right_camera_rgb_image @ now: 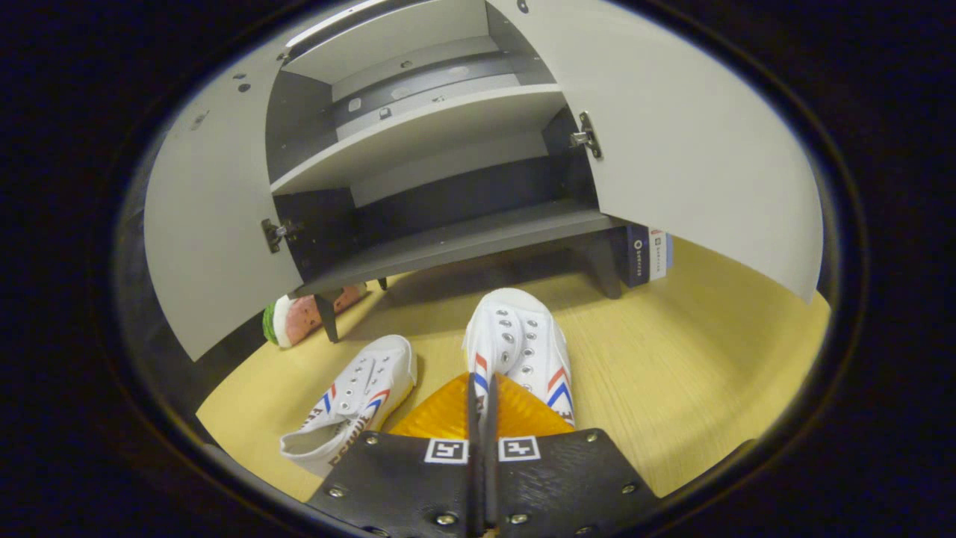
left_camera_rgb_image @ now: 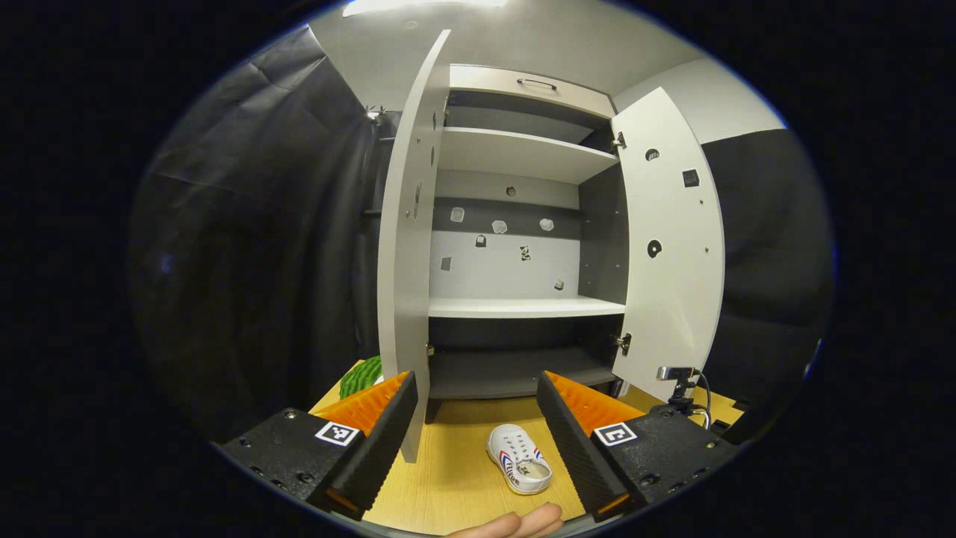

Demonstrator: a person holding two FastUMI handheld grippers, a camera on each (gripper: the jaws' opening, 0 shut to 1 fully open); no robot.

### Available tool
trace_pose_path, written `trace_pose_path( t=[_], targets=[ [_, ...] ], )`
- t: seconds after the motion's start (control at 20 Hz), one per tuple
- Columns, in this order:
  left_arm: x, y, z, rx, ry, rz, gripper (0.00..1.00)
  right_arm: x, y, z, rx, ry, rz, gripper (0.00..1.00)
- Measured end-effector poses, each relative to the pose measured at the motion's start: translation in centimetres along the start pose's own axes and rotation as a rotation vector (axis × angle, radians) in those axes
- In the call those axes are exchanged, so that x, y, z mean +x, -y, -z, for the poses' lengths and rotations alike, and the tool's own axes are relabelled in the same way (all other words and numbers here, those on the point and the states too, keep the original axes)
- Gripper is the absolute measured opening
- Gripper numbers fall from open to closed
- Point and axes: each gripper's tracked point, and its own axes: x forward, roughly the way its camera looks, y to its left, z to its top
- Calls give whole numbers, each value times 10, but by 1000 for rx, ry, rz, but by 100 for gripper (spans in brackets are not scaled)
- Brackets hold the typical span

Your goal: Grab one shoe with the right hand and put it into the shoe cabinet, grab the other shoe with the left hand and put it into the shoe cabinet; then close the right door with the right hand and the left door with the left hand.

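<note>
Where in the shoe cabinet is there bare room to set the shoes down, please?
Every shelf of the cabinet is bare, the bottom shelf between both open doors included. The floor in front is crowded by the two shoes.

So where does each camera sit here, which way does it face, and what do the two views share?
Left gripper view: rides the open left gripper, held back and level, facing the open shoe cabinet; one shoe lies below, fingertips at the bottom edge.
Right gripper view: rides the right gripper, low and tilted down, shut on the other shoe.
Shared: cabinet, both doors open, floor, the loose shoe.
</note>
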Motion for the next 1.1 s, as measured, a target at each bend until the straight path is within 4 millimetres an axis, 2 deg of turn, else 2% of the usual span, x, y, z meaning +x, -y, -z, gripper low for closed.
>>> trace_pose_path(
  t=[0.15, 0.3, 0.45, 0.65, 0.9, 1.1],
  targets=[
    [12, 3, 5, 7, -8, 15, 98, -16, -9, -35, -19, 65, -2, 1],
    [26, 4, 9, 2, -26, 28, 98, -36, -18, -80, -37, 116, -2, 1],
    [41, 8, 7, 4, -10, 44, 98, -53, -28, -134, -104, 176, -7, 1],
    [62, 9, 18, 0, -33, 62, 98, -67, -44, -207, -149, 234, -28, 0],
    [84, 17, 43, -25, -71, 115, 99, -69, -44, -299, -197, 258, 12, 1],
    [98, 16, 53, -1, -78, 107, 99, -52, -62, -356, -257, 257, 10, 2]
  ],
)
